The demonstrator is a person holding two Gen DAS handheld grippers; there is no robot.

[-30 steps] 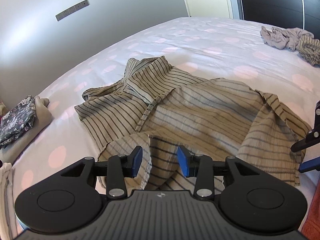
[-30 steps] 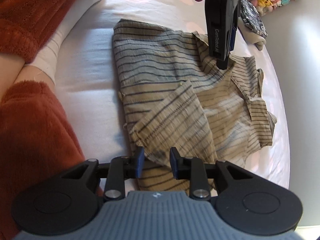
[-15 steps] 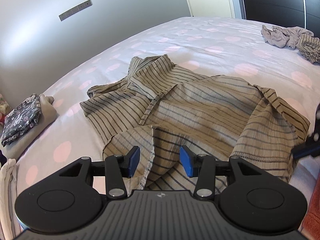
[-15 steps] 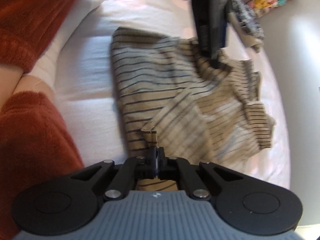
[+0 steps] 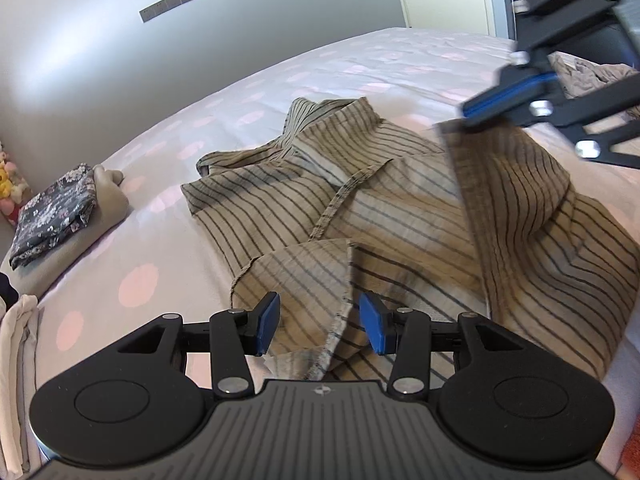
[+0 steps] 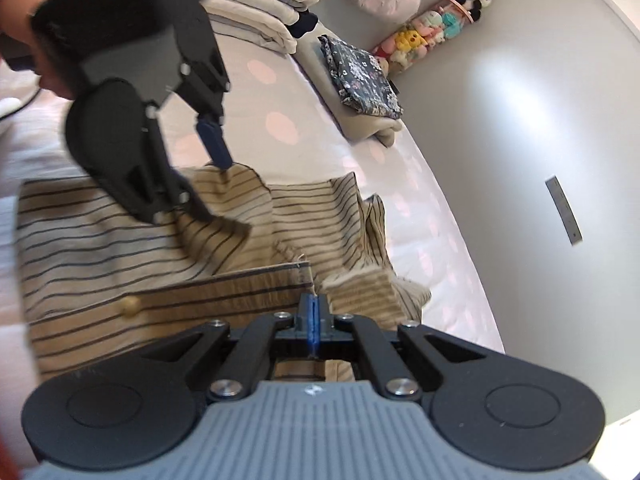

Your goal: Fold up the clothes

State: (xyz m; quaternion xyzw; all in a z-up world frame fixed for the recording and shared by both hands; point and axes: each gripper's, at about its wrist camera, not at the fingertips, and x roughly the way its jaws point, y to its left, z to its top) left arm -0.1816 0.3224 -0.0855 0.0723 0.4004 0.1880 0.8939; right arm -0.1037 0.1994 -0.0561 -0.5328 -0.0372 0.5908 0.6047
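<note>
A tan shirt with dark stripes point(image 5: 400, 216) lies crumpled on the bed. My left gripper point(image 5: 320, 318) is open, its blue pads either side of a folded hem near the shirt's front edge. My right gripper point(image 6: 314, 308) is shut on a corner of the striped shirt point(image 6: 160, 280) and holds it lifted; in the left wrist view the right gripper point(image 5: 516, 96) shows at the upper right with cloth hanging from it. In the right wrist view the left gripper point(image 6: 212, 140) hovers over the shirt's far side.
The bed has a white sheet with pink dots point(image 5: 360, 64). A folded floral cloth on a beige pile point(image 5: 60, 208) lies at the left, more folded laundry point(image 6: 264, 4) beyond. Crumpled clothes point(image 5: 592, 76) sit far right. Plush toys point(image 6: 432, 28) stand by the wall.
My right gripper closed on the shirt's corner and lifted it up and across over the shirt. The left gripper stayed open and shifted slightly along the front hem.
</note>
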